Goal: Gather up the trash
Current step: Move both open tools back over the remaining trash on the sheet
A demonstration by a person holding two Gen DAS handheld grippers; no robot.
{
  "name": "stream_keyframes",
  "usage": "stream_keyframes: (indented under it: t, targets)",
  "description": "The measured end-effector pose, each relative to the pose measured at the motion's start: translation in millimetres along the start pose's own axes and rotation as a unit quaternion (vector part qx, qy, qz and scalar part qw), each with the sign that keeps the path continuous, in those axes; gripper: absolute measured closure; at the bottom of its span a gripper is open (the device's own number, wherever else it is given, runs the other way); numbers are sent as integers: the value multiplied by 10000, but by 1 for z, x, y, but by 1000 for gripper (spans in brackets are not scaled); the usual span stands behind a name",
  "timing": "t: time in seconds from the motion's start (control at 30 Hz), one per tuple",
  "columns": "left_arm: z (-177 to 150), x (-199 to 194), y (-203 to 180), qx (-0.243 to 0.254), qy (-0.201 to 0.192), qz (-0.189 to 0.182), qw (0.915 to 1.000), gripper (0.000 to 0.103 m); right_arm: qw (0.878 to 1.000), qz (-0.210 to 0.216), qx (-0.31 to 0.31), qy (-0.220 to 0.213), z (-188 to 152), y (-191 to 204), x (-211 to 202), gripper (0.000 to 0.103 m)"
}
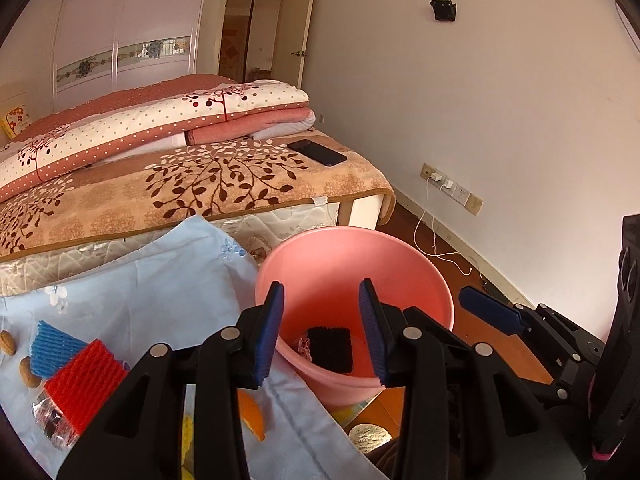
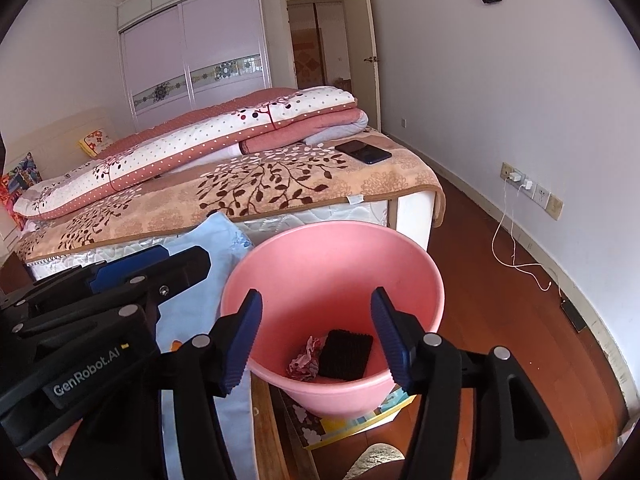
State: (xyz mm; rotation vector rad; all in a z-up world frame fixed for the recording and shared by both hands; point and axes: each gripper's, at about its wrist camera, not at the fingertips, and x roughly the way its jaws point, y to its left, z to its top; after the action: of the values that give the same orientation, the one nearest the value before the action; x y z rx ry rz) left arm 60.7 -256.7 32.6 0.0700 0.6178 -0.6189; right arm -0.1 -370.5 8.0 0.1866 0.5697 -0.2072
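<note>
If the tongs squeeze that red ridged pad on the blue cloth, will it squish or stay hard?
The red ridged pad looks like foam netting, so it would probably squish and spring back. It is thin and airy, so likely very light. Its ridges should give the left tongs, now open and empty, a grip that is unlikely to slip.

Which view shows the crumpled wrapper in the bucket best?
Right wrist. The wrapper lies in full view on the bucket floor, left of the black pad. In the left wrist view only a sliver of it shows beside the pad, the rest cut off by the near rim.
</note>
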Motion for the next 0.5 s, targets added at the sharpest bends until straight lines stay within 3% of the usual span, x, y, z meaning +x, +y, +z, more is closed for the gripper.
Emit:
stream_keyframes:
  t: [0.23, 0.5]
  targets:
    - [-14, -20, 17, -221, -44, 116, 9997, 64, 9997, 140, -163, -135, -9, 28, -14, 44]
    - [-34, -48, 35, 26, -81, 458, 9989, 64, 9981, 496, -358, -68, -29, 62, -22, 43]
